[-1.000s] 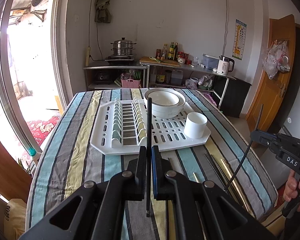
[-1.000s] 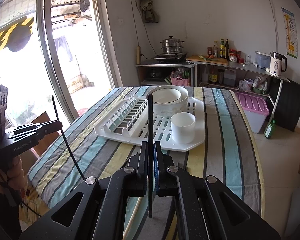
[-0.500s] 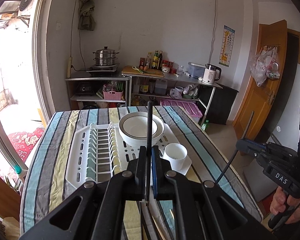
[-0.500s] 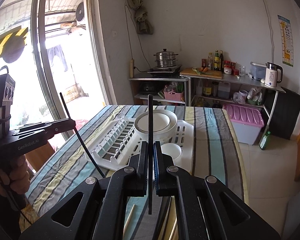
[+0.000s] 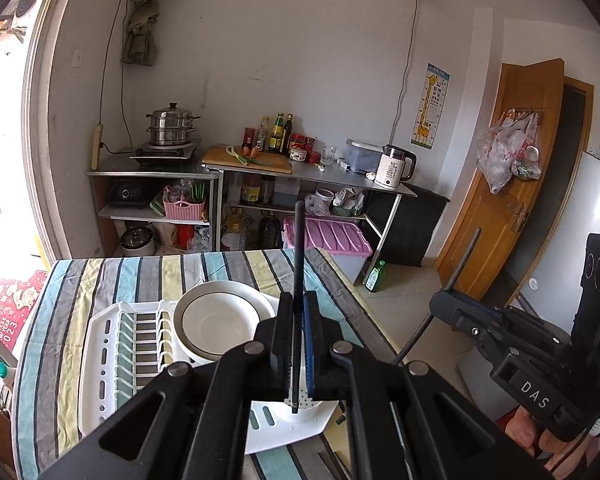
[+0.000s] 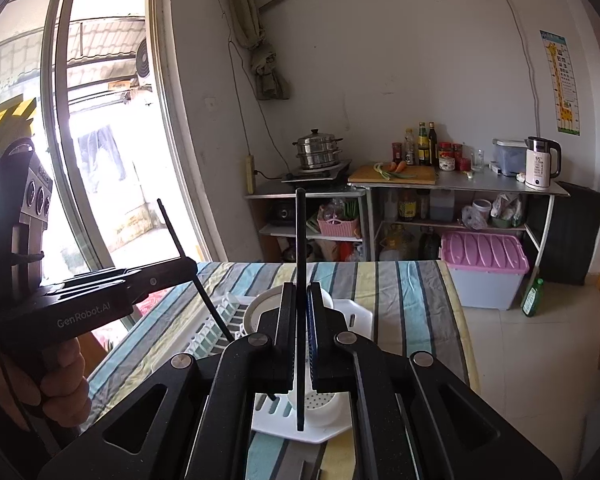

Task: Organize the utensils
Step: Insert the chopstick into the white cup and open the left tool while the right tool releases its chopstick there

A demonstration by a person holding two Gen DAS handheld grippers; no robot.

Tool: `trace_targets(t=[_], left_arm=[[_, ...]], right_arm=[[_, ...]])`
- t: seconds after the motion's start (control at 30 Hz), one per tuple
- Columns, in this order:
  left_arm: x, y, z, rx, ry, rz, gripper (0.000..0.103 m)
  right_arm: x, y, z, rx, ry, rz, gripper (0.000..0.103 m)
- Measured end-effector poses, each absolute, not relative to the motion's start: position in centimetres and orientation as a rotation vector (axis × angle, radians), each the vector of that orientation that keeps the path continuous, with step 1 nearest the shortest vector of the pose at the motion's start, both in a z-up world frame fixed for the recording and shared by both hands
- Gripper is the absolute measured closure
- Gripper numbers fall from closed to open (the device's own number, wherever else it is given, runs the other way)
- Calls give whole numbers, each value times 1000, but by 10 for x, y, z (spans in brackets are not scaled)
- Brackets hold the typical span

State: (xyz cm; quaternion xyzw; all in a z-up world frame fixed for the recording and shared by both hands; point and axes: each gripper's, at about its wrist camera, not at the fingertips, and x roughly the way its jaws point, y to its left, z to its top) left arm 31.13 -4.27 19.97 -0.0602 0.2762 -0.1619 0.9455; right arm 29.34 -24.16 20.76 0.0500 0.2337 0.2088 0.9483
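Both grippers are clamped, one chopstick each. The left gripper [image 5: 297, 344] has its jaws closed on a thin black chopstick [image 5: 298, 264], held near-vertical; the upper end sticks up past the fingers and the lower tip hangs right over the white perforated utensil cup [image 5: 300, 404]. The right gripper [image 6: 299, 340] is pinched on a second thin black chopstick [image 6: 300, 248], also upright, with its lower tip over the same cup, seen in the right wrist view [image 6: 320, 404].

The cup sits at the near right corner of the white plastic dish-drying rack [image 5: 100, 360], which lies on the striped-cloth table [image 5: 60, 300]. A stack of white bowls with a dark rim line [image 5: 220, 320] sits at the rack's far right part, beyond the cup.

Key relation: the cup is straight below and slightly ahead of both grippers, its opening facing up, and both chopsticks' long axes are already roughly in line with the cup's axis. In its own view, the left stick's tip looks about level with the cup mouth. The right stick's tip seems to overlap the cup's left rim, so depth is hard to judge there.

The likely step is a drop into the cup: lower straight down, then release. The risk is a tip catching the cup rim or the two sticks clashing, since both aim at the one opening. More utensils on the cloth at the table's near edge are barely visible, and their type can't be told.
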Motion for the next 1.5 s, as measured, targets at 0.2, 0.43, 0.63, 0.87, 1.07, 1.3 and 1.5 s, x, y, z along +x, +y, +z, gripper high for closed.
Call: trace_targets(t=[0.2, 0.43, 0.63, 0.87, 1.07, 1.3, 1.5], left_arm=[[338, -49, 178, -159, 599, -349, 98], [361, -47, 144, -214, 672, -353, 98], [368, -47, 132, -226, 694, -350, 98], [376, -47, 134, -214, 682, -362, 98], [381, -47, 127, -217, 698, -362, 98], [381, -45, 113, -218, 712, -354, 98], [379, -39, 111, -210, 706, -339, 97]], right_arm=[[315, -238, 192, 123, 502, 422, 98], [340, -236, 165, 153, 563, 427, 98], [346, -237, 171, 176, 559, 434, 98], [348, -233, 187, 154, 523, 427, 98], [356, -231, 173, 163, 555, 430, 98], [366, -230, 141, 194, 624, 434, 98], [373, -239, 124, 213, 651, 409, 98]])
